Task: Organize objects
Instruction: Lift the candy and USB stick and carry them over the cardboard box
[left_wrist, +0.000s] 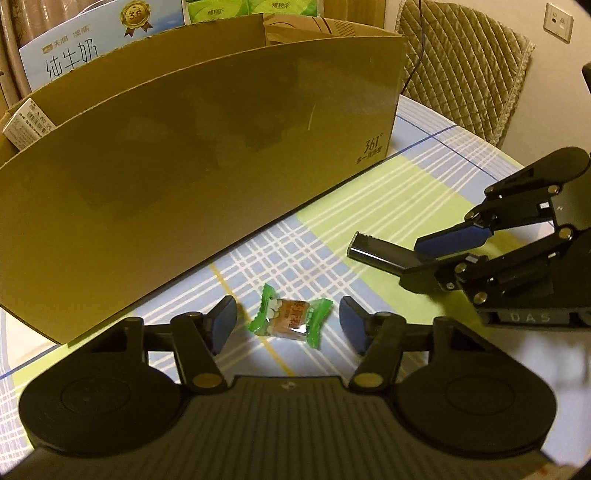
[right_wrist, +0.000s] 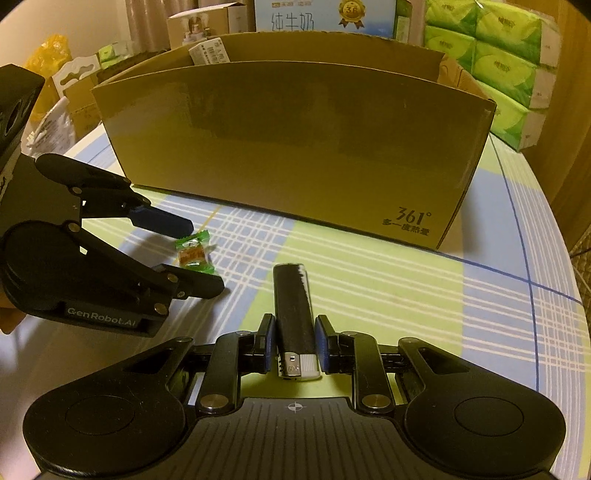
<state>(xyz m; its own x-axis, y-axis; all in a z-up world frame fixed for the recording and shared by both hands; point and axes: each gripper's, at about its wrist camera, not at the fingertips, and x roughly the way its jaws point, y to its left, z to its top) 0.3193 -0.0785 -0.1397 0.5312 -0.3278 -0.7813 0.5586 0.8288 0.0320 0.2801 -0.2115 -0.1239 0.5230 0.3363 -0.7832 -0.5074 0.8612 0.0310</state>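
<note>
My right gripper (right_wrist: 294, 343) pinches the lighter (right_wrist: 294, 314) near its metal end; stiff, slick plastic, so grip mid-body. Left gripper (left_wrist: 287, 320) spread w/ candy (left_wrist: 290, 318) on tablecloth (left_wrist: 369, 236) btwn pads, untouched; light, crinkly wrapper. Cardboard box (right_wrist: 295, 147) behind holds a small carton (right_wrist: 208, 51); rest hidden.

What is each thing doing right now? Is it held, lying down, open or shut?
Left gripper: open, fingers either side of the candy, not touching it.
Candy: wrapped, lying on the tablecloth.
Right gripper: shut on the lighter.
Lighter: held near its metal end, dark body pointing toward the box.
Cardboard box: open at the top, standing on the table.
Small white carton: inside the box, sticking up.
</note>
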